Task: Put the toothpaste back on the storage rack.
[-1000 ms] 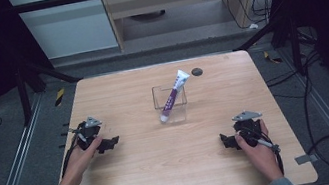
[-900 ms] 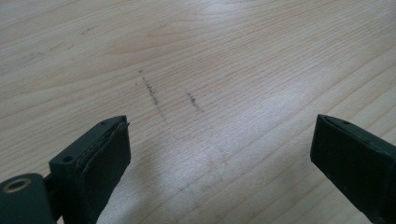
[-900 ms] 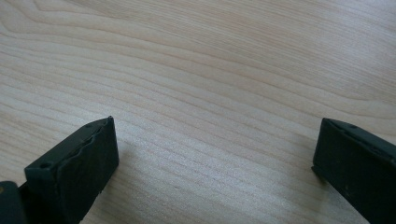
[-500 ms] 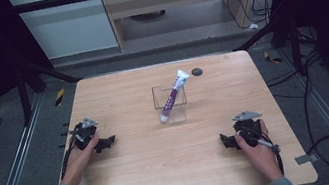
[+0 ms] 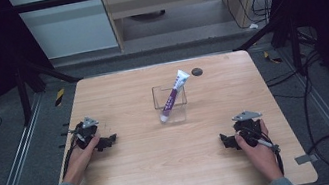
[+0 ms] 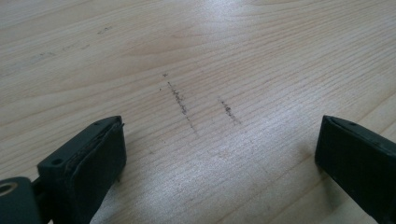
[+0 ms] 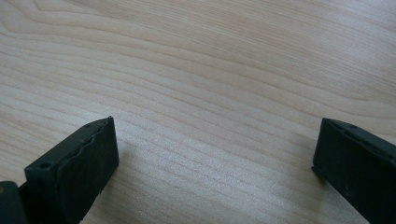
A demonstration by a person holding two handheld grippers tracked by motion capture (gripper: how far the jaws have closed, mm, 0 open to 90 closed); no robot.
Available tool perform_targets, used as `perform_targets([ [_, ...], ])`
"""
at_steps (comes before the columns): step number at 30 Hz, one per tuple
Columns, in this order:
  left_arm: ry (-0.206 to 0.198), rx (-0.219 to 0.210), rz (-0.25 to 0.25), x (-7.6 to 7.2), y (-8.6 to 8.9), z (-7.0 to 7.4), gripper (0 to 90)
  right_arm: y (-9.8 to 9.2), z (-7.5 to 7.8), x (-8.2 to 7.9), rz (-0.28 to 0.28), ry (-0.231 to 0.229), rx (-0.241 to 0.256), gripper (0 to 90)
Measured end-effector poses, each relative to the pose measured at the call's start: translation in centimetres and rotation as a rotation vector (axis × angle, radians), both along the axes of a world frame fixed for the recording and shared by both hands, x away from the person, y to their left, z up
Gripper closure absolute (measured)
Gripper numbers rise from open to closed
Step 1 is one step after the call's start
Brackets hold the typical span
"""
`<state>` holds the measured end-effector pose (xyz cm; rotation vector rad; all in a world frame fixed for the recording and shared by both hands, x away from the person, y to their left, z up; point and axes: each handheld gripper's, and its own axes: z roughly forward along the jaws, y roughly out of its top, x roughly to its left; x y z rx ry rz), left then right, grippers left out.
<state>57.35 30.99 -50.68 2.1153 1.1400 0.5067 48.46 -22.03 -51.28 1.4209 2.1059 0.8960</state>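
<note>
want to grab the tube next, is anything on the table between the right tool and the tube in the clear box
Nothing visible: bare wood lies between the right tool and the tube, which leans in the clear box, so its walls surround the lower end.

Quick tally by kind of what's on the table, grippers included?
Grippers: 2, the left gripper and the right gripper, both open and empty.
Clear container: 1
Purple-and-white tube leaning in it: 1
Small dark round thing: 1
Total: 5

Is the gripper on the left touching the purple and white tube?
Apart. In the high view the left hand-held gripper rests near the table's left edge, with bare wood between it and the tube, which leans in the clear holder mid-table.
</note>
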Motion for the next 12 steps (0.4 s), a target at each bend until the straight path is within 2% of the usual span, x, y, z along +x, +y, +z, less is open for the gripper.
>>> perform_targets([
  [12,0.005,0.004,0.017,-0.03,-0.05,-0.01,0.0,0.00,0.00,0.00,0.000,0.000,0.000,0.3],
])
